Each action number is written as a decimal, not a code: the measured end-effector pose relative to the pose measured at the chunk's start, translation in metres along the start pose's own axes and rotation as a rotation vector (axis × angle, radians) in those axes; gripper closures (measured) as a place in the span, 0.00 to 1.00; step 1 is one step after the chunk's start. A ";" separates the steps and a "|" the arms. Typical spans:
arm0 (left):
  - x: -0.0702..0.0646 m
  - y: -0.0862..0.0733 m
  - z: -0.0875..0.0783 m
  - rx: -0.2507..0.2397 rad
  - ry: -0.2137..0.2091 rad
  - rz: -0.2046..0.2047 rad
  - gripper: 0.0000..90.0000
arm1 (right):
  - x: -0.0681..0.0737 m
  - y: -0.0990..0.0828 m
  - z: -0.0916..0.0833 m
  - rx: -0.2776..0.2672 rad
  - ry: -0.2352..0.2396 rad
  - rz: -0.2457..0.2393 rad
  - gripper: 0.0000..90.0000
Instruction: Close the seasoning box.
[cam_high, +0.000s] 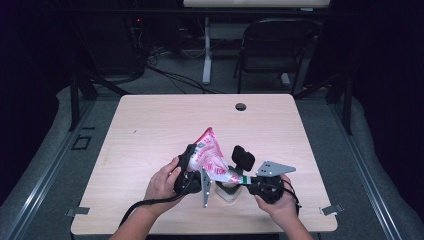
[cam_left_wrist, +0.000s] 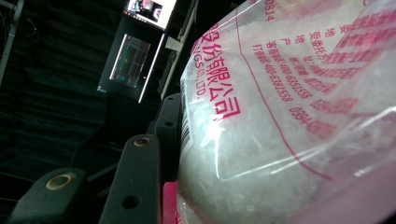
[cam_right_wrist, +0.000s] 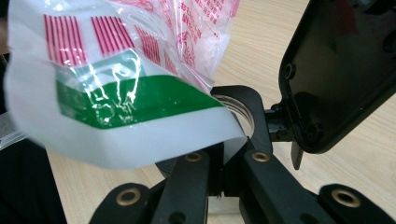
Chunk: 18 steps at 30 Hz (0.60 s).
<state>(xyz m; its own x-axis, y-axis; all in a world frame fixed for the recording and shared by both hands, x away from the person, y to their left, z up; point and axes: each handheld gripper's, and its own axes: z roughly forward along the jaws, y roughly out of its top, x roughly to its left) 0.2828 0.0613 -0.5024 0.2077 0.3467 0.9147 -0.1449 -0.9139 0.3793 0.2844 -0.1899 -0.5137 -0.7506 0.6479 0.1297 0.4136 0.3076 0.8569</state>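
Left hand-held gripper (cam_high: 192, 167): jaws part-spread and pressed against the body of the bag (cam_high: 212, 157), which bulges with white granules in the left gripper view.

Right hand-held gripper (cam_high: 245, 180): jaws pressed together, pinching the bag's lower white-and-green corner (cam_right_wrist: 140, 116). The bag hangs between the 2 grippers, tilted, above the near middle of the table (cam_high: 150, 125). A jar (cam_high: 226, 191) with a black hinged lid (cam_high: 243, 157) stands under the corner; contact between them cannot be told.

Surface and room: light wood table with 1 round hole (cam_high: 240, 106) near its far edge. Dark surround, a folding chair (cam_high: 275, 47) behind, a lit screen (cam_left_wrist: 130, 63) in the left gripper view.

Writing: red Chinese print, "CO. LTD", "0814", a phone number, partly legible.
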 end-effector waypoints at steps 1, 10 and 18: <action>0.000 0.000 0.000 0.000 0.000 0.001 0.70 | 0.000 0.000 0.000 0.000 0.000 0.000 1.00; -0.001 0.000 0.002 0.006 -0.010 0.022 0.71 | 0.000 0.000 -0.001 -0.005 -0.007 -0.006 0.97; -0.003 0.002 0.001 -0.002 -0.004 0.037 0.71 | 0.002 0.001 -0.001 -0.006 -0.004 -0.012 0.99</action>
<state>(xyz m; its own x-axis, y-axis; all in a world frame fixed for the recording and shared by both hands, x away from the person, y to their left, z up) 0.2826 0.0580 -0.5040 0.2057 0.3119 0.9276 -0.1543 -0.9256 0.3455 0.2833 -0.1888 -0.5121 -0.7531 0.6473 0.1176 0.4020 0.3112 0.8611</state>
